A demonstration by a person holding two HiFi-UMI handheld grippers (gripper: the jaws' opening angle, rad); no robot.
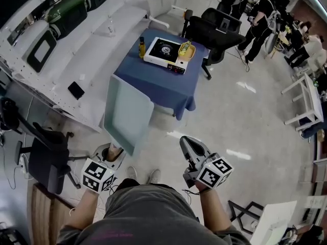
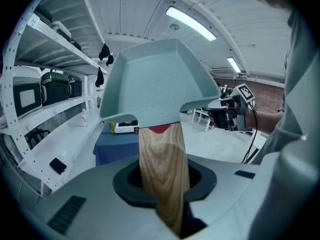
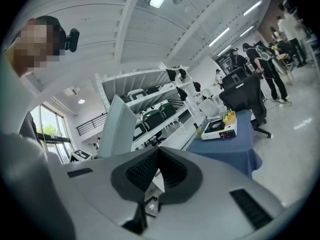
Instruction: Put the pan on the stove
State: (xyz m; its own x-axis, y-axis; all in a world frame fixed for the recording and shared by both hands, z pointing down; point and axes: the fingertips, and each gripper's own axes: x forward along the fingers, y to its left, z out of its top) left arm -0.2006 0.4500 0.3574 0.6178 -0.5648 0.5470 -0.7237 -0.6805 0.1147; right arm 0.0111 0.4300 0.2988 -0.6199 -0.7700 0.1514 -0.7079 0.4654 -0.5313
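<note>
The left tongs [image 1: 113, 151] are clamped on the pan's wooden handle [image 2: 161, 169], which sticks straight out between the jaws. The pale green, square pan [image 1: 127, 114] stands out ahead of them, carried in the air over the floor with its hollow side up. The right tongs [image 1: 187, 142] are just to the right of the pan and clear of it. Their jaws are pressed together with nothing in them.

Farther on, well apart from the pan, is a bench [image 1: 153, 83] under a blue cloth. The white stove [image 1: 166, 51] sits at its far end, its burner bare. A bottle [image 1: 142, 47] stands just to the stove's left, and a yellow thing [image 1: 185, 49] lies at its right end.
</note>
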